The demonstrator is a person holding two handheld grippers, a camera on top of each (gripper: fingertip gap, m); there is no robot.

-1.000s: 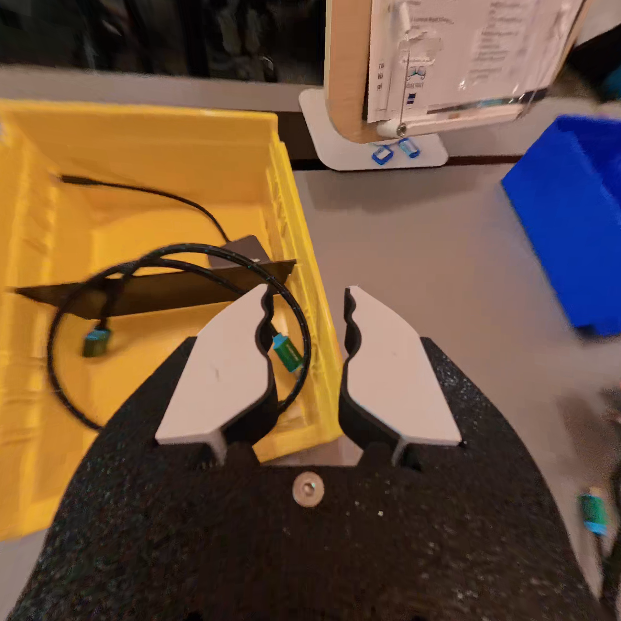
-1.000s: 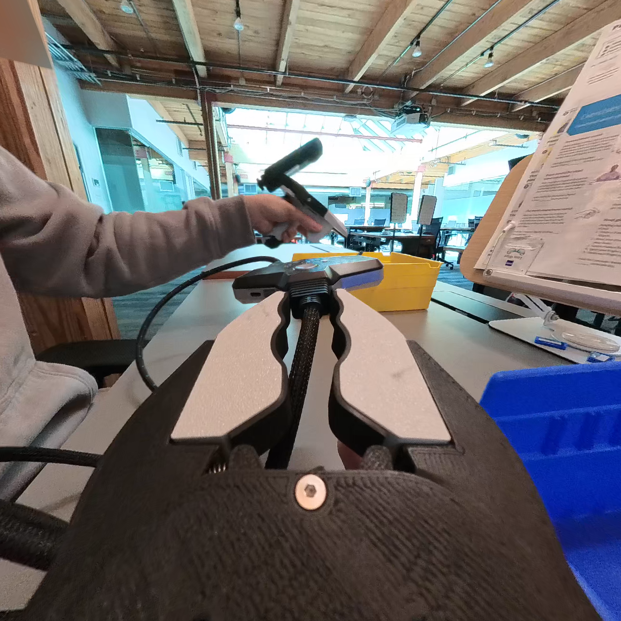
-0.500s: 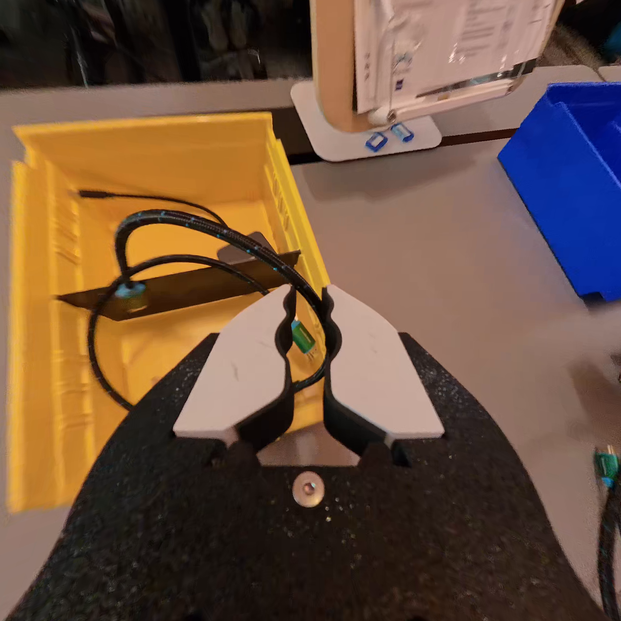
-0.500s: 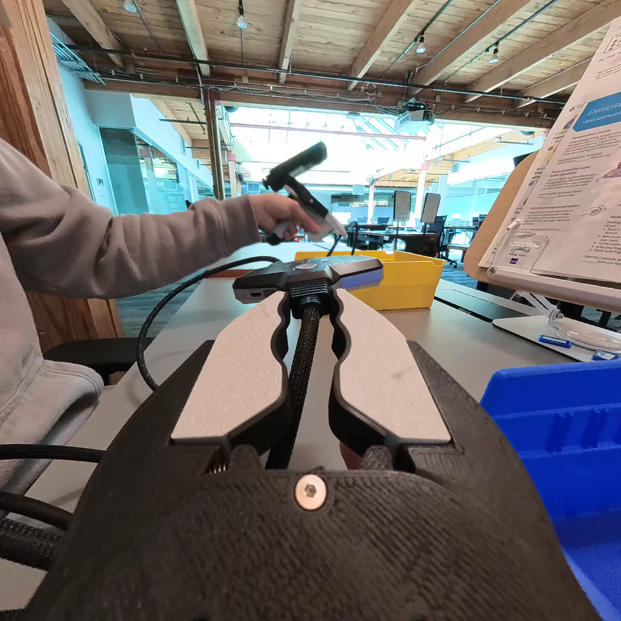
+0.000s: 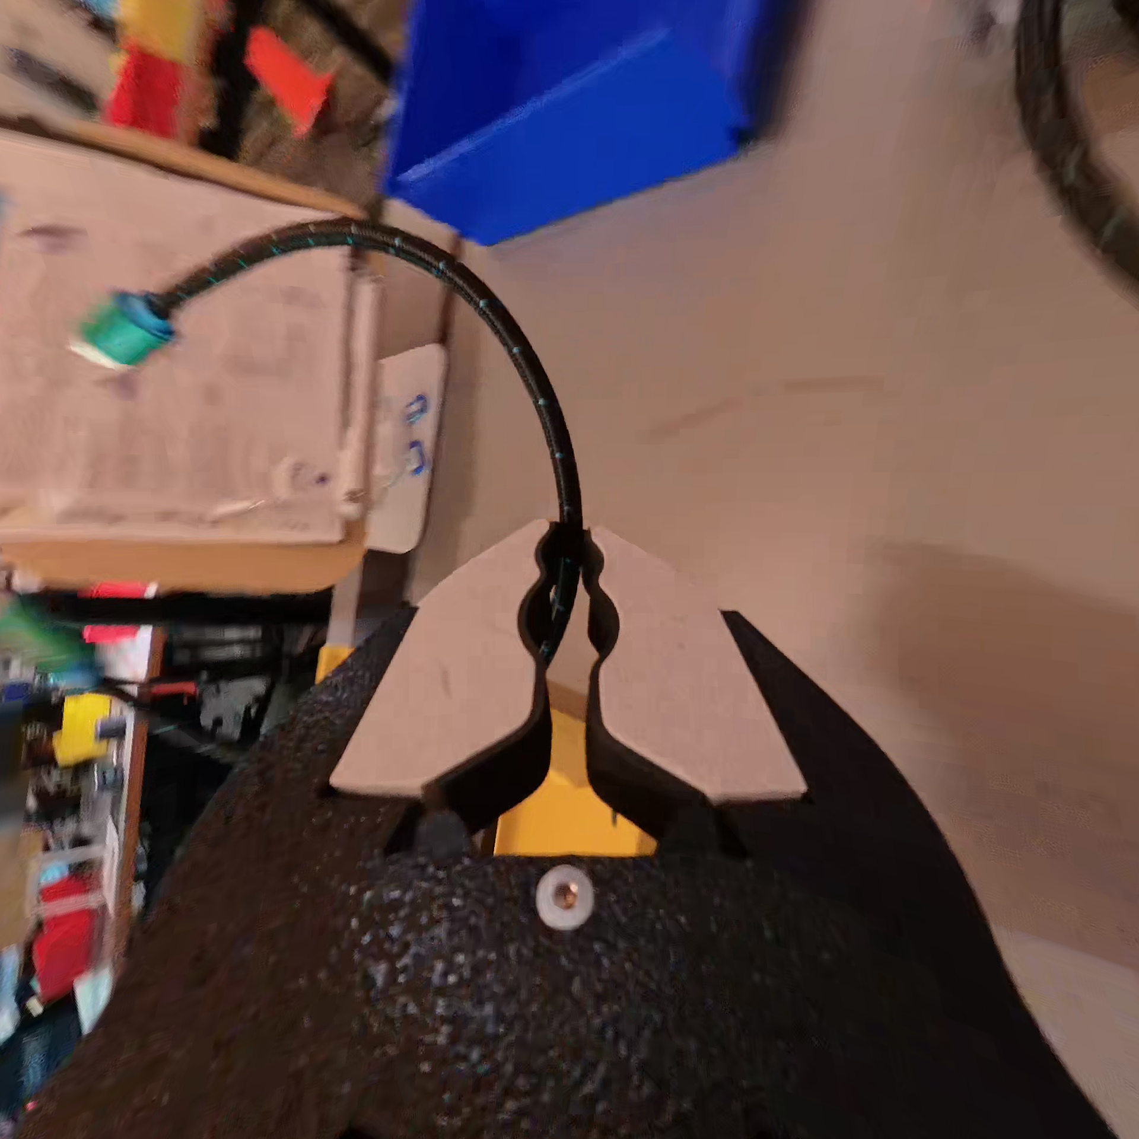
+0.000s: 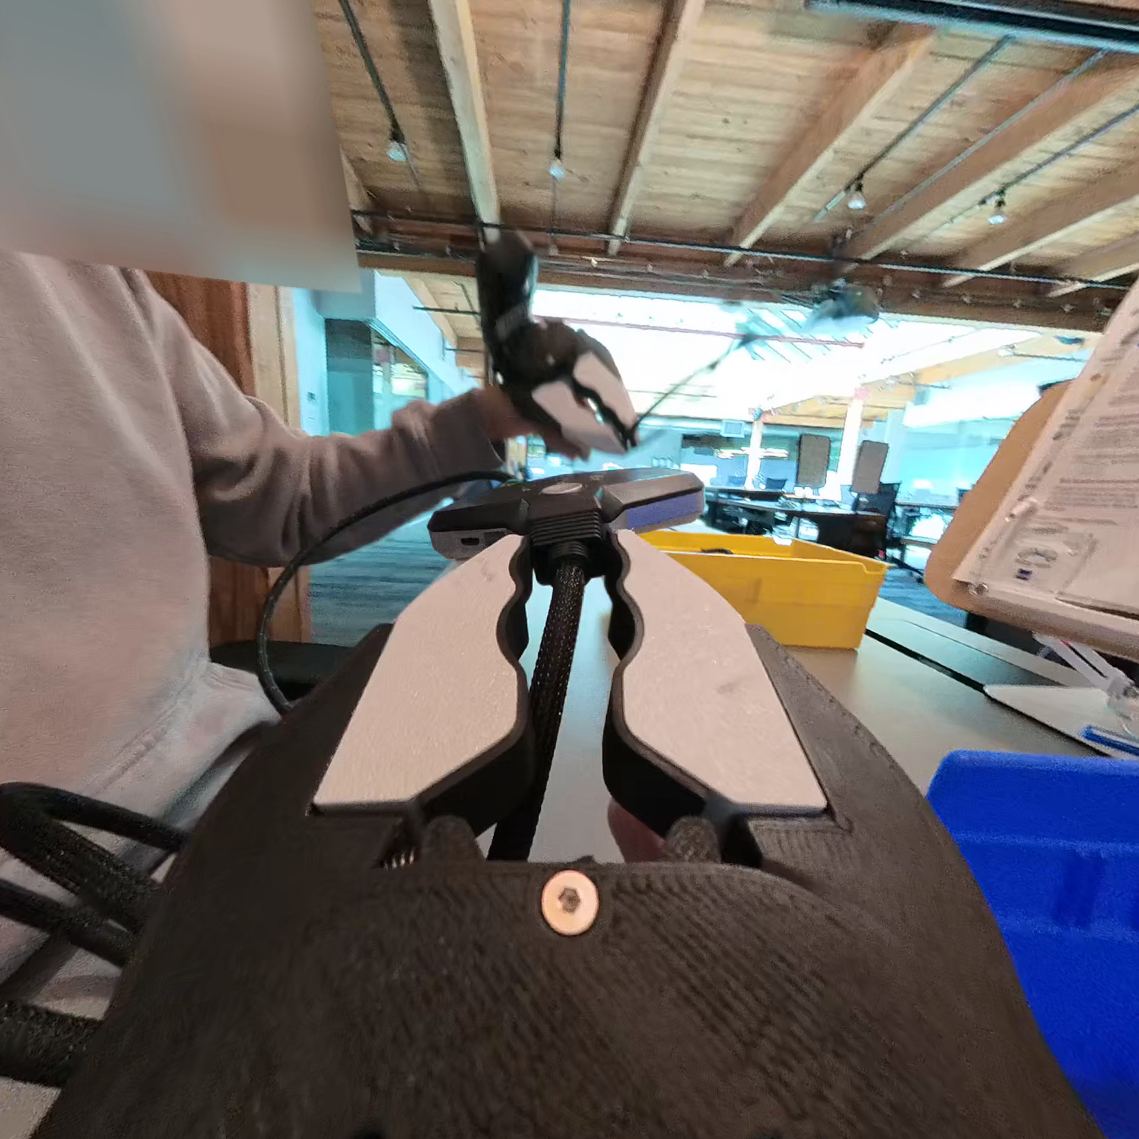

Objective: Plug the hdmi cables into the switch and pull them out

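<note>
My left gripper (image 5: 570, 536) is shut on a black braided HDMI cable (image 5: 493, 308) and holds it in the air. The cable arcs up and left to its green plug (image 5: 120, 336), which hangs free. In the right wrist view the left gripper (image 6: 616, 431) shows raised above the table, with the thin cable trailing from it. My right gripper (image 6: 570, 548) is shut on the ribbed neck of the switch's own thick braided cable (image 6: 555, 678). The dark switch (image 6: 573, 505) sits just beyond the fingertips, held above the table.
A yellow bin (image 6: 776, 579) stands on the grey table (image 6: 894, 696) behind the switch. A blue bin (image 6: 1048, 863) is at the right front and also shows in the left wrist view (image 5: 555, 117). A document stand (image 6: 1060, 524) stands at the right. A person's sleeve (image 6: 246, 462) is at the left.
My left gripper closed on the HDMI cable in the yellow bin, then lifted it out and swung up and right, rolling the view. My right gripper held the switch still.
</note>
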